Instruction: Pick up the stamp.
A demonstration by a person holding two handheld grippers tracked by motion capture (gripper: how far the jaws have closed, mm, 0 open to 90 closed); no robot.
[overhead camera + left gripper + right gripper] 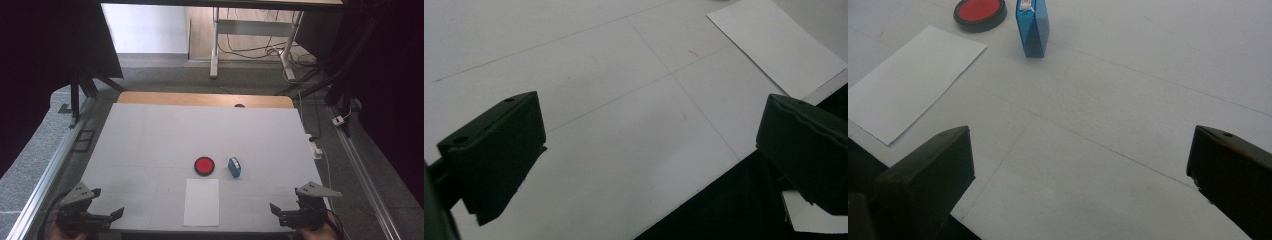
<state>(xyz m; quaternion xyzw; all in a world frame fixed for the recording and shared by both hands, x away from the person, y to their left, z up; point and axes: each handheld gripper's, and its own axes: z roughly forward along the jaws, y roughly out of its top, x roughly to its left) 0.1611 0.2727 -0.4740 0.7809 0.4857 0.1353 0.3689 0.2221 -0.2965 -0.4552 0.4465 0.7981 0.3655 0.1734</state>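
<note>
White board covers the table, with a wooden edge showing at its far side and grey floor, cables and desk legs beyond.

At the near left corner the left gripper rests low over the board, its jaws spread wide with nothing between them; the left gripper view looks past them to bare board and one corner of the paper. Nearer the middle, a white paper sheet lies flat at the near edge, long side running away from the person. It should be light and limp, hard to pinch off a flat surface, so an edge or corner at the table's rim looks the best place to catch it.

Just beyond the sheet sits a round red ink pad in a black case, its lid off and the red face up. It looks stiff and low, best gripped across the black rim so the pads stay off the ink.

Just right of it lies a small blue stamp, apart from the pad. It is probably hard plastic, light and a little slippery; the two long flat sides offer the surest hold.

At the near right corner the right gripper points toward the stamp, jaws likewise fully apart and empty, well short of it.
</note>
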